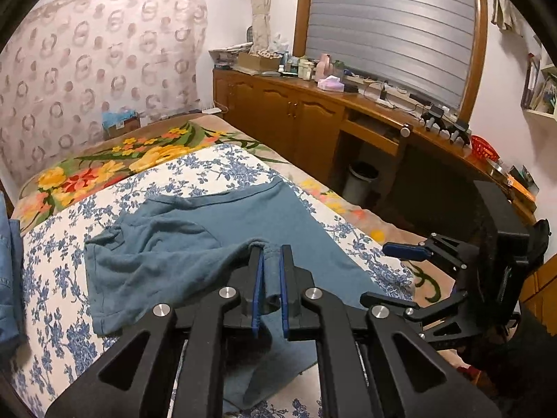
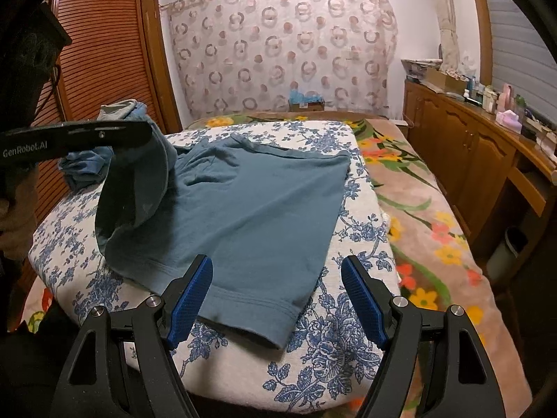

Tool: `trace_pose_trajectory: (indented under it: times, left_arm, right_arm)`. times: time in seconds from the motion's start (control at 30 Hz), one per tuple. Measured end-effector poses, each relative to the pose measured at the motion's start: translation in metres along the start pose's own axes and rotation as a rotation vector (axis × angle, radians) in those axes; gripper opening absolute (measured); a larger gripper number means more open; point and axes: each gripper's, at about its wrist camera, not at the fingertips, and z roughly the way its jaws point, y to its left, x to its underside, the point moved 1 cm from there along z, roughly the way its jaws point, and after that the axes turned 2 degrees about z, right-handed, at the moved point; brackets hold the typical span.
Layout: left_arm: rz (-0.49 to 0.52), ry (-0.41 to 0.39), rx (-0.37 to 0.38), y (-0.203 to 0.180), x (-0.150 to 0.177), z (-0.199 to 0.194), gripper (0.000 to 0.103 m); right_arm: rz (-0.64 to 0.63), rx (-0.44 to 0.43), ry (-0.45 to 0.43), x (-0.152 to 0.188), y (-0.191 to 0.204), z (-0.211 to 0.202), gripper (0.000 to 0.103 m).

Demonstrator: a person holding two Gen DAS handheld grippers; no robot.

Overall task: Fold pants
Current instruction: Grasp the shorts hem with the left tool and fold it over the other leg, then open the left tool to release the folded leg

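Observation:
Teal pants (image 1: 195, 244) lie spread on a white cover with blue flowers (image 1: 52, 278) on the bed. My left gripper (image 1: 271, 249) is shut on the hem of one leg, and a fold of the cloth stands pinched between its blue pads. In the right wrist view that leg (image 2: 135, 191) hangs lifted and draped from the left gripper's black body (image 2: 80, 137), over the rest of the pants (image 2: 250, 209). My right gripper (image 2: 276, 261) is open, its pads wide apart just above the near hem of the flat leg, holding nothing. It also shows at the right edge of the cover (image 1: 374, 274).
Crumpled blue clothes (image 2: 87, 167) sit at the cover's far left, and denim (image 1: 8, 278) lies by its left edge. A flowered blanket (image 2: 417, 209) covers the bed. A wooden cabinet (image 1: 296, 115) and a waste bin (image 1: 360, 181) stand to the right, a slatted wardrobe (image 2: 104, 52) to the left.

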Motion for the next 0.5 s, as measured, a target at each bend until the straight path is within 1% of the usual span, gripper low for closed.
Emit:
trace_pose_trajectory:
  times: [0.07,0.1,0.17,0.2,0.23,0.33,0.47,0.5]
  left_arm:
    - [0.006,0.002,-0.017,0.0,0.002,0.0,0.027]
    - [0.008,-0.001,-0.02,0.002,0.003,-0.001,0.03]
    - [-0.001,-0.016,-0.021,0.006,0.005,-0.005,0.049]
    - [-0.006,-0.024,-0.023,0.008,0.006,-0.007,0.053]
    - [-0.008,-0.03,-0.025,0.009,0.007,-0.009,0.055]
    - [-0.016,-0.028,-0.062,0.016,0.012,-0.011,0.056]
    - [-0.04,-0.017,-0.085,0.03,0.023,-0.011,0.057]
    - [-0.045,-0.012,-0.091,0.032,0.025,-0.01,0.057]
  right_arm:
    - [0.001,-0.001,-0.002,0.001,0.001,0.001,0.078]
    - [0.001,-0.002,-0.003,0.001,0.002,0.002,0.078]
    - [-0.001,-0.006,-0.004,0.0,0.002,0.003,0.078]
    - [-0.004,-0.006,-0.003,0.0,0.004,0.005,0.078]
    - [-0.006,-0.006,-0.003,0.0,0.003,0.006,0.078]
    - [-0.004,-0.011,-0.001,-0.001,0.005,0.01,0.078]
    - [-0.014,-0.022,0.001,-0.002,0.009,0.016,0.078]
    - [-0.019,-0.031,0.004,-0.002,0.01,0.019,0.074]
